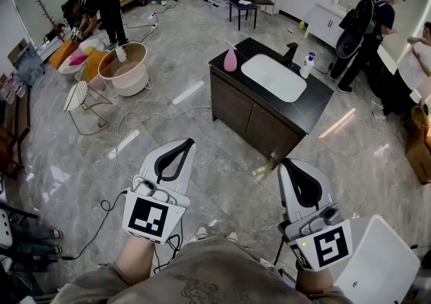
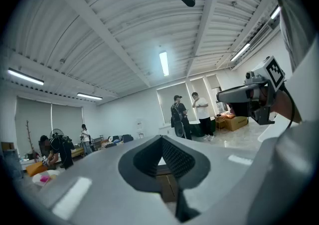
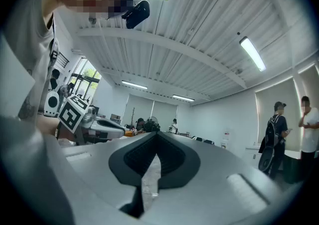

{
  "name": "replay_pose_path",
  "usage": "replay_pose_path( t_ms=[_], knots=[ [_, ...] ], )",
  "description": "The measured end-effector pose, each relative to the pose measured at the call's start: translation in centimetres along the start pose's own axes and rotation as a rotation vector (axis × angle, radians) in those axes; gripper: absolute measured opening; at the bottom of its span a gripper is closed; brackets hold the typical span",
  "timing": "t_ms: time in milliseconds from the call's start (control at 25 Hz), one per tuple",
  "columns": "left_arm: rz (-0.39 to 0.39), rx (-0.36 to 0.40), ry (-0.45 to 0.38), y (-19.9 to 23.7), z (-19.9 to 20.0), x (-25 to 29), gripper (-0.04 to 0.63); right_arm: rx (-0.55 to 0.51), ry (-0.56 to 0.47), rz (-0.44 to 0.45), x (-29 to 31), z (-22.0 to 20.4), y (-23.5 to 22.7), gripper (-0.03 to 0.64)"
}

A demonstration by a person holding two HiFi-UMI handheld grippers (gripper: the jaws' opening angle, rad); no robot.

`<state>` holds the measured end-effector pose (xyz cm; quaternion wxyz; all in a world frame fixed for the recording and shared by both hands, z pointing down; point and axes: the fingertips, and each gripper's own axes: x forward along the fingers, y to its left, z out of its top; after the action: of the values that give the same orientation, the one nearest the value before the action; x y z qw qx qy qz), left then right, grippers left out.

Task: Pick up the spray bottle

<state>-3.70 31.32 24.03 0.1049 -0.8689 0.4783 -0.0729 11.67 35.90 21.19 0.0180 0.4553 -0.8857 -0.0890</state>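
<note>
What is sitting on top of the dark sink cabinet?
On the cabinet: a pink spray bottle at one corner, a white basin, a black faucet and a white bottle beside it. The cabinet's inside is hidden behind its front.

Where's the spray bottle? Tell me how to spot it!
Find the dark cabinet with the white sink in the middle of the room. The spray bottle stands on its top, left of the sink. It's pink; the bottle by the faucet is white.

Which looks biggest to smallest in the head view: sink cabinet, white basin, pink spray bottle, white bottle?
1. sink cabinet, largest
2. white basin
3. pink spray bottle and white bottle: about alike, so not ranked
</note>
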Motion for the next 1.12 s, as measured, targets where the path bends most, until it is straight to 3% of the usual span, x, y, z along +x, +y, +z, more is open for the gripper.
replay_pose_path(
  t_ms=[160, 480, 680, 960, 1000, 1120],
  knots=[
    [0.0, 0.023, 0.006, -1.2, 0.1, 0.1, 0.0, 0.059, -0.044, -0.008, -1.2, -0.1, -0.9, 0.028],
    [0.03, 0.043, 0.038, -3.4, -0.1, 0.1, 0.0, 0.07, -0.026, 0.004, -3.0, -1.2, -2.8, 0.029],
    [0.113, 0.002, 0.015, -4.3, 0.4, -0.3, 0.0, 0.08, -0.007, 0.03, -4.3, -2.8, -3.6, 0.029],
    [0.106, 0.013, 0.067, -7.1, -1.3, -0.5, 0.0, 0.113, -0.015, 0.044, -5.9, -4.5, -4.4, 0.029],
    [0.106, 0.015, 0.072, -7.3, -1.4, -0.4, 0.0, 0.128, -0.028, 0.043, -6.0, -4.4, -4.7, 0.042],
    [0.103, 0.032, 0.073, -7.7, -1.3, -0.1, 0.0, 0.152, -0.061, 0.049, -6.1, -3.9, -5.3, 0.2]
  ],
)
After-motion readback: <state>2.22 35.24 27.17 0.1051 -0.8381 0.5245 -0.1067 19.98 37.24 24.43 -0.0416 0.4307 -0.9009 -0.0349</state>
